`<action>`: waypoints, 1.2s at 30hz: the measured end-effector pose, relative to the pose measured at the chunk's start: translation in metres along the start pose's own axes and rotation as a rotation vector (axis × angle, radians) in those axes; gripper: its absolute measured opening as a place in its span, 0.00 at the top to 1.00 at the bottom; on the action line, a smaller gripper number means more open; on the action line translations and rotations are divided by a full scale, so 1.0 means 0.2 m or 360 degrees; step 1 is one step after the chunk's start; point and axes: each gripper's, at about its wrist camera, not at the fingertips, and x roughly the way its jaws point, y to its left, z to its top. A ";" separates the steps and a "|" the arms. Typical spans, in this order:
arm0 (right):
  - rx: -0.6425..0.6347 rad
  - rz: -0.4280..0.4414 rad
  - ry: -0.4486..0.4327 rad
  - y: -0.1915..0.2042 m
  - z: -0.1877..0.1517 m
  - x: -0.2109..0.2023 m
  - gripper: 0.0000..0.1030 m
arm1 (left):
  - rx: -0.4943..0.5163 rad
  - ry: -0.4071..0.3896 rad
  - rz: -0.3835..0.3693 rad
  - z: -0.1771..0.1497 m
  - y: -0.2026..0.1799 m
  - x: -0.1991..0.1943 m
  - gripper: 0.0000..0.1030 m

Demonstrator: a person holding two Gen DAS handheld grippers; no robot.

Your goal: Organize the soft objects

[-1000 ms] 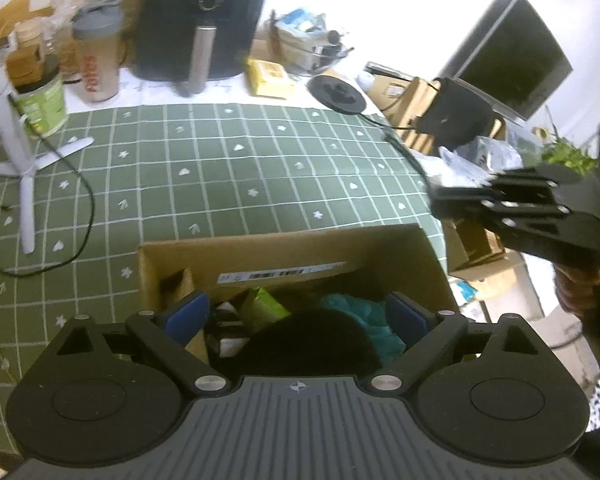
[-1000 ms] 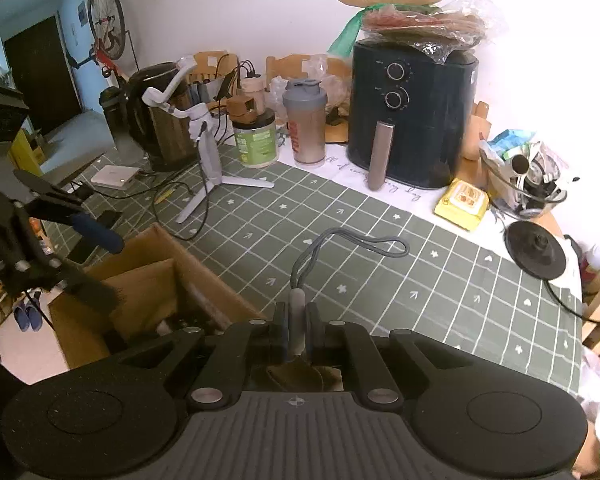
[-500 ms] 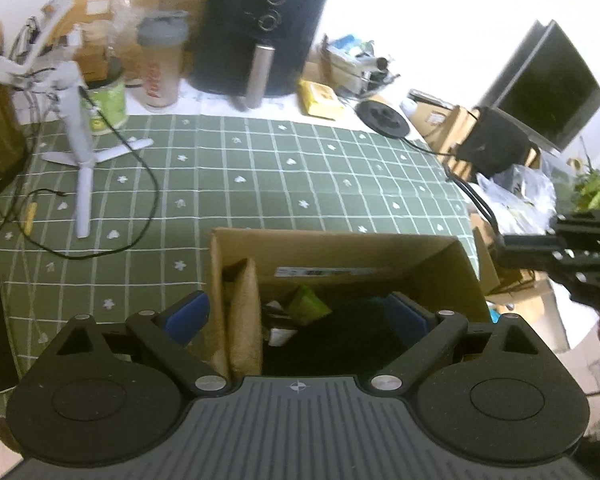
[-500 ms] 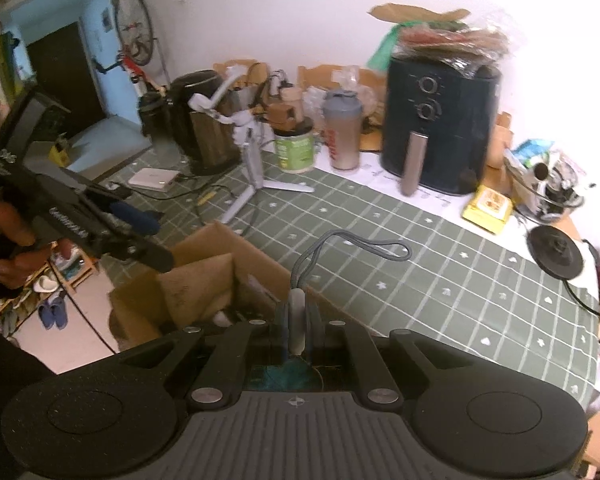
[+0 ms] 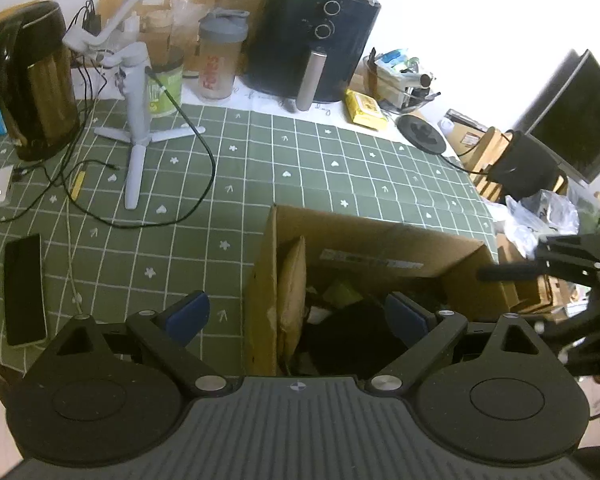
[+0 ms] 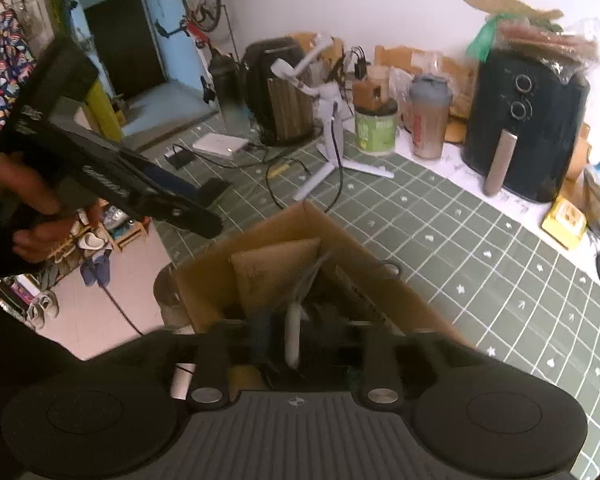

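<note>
One cardboard box (image 5: 364, 248) stands open at the near edge of the green checked table (image 5: 300, 160), stuffed with a jumble of soft things: a black bundle (image 5: 352, 340), a yellow-green piece (image 5: 340, 292), and more that I cannot sort out in the dark interior. Two grippers hover over it. The left gripper (image 5: 298, 312) has its jaws spread wide, one blue pad (image 5: 188, 314) outside the box's left wall and the other over the black bundle, gripping nothing. The right gripper (image 6: 278, 336) has its jaws pressed close around a grey-white strap (image 6: 294, 334), right above the box's mouth. Farther back on the table stand one dark air fryer (image 5: 312, 48), one shaker bottle (image 5: 220, 56), one kettle (image 5: 32, 80), and one white phone tripod (image 5: 136, 120); one phone (image 5: 24, 288) lies flat by the left edge.
</note>
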 end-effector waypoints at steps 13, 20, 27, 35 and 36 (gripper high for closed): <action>0.0203 -0.0287 -0.0013 -0.04 -0.10 -0.04 0.00 | 0.0011 -0.0012 0.0026 -0.02 -0.08 -0.01 0.06; 0.0497 -0.0547 -0.0026 -0.08 -0.14 -0.11 0.00 | 0.0155 -0.0025 0.0036 0.05 -0.17 0.01 0.06; 0.0659 -0.0747 0.0061 -0.05 -0.17 -0.11 0.00 | 0.0290 -0.0070 0.0043 0.04 -0.23 0.01 0.04; 0.0741 -0.0860 0.0143 0.06 -0.22 -0.09 0.00 | 0.0389 -0.0139 0.0174 -0.03 -0.22 -0.05 0.00; 0.0750 -0.0870 0.0151 0.08 -0.23 -0.09 0.00 | 0.0392 -0.0148 0.0178 -0.04 -0.22 -0.06 0.00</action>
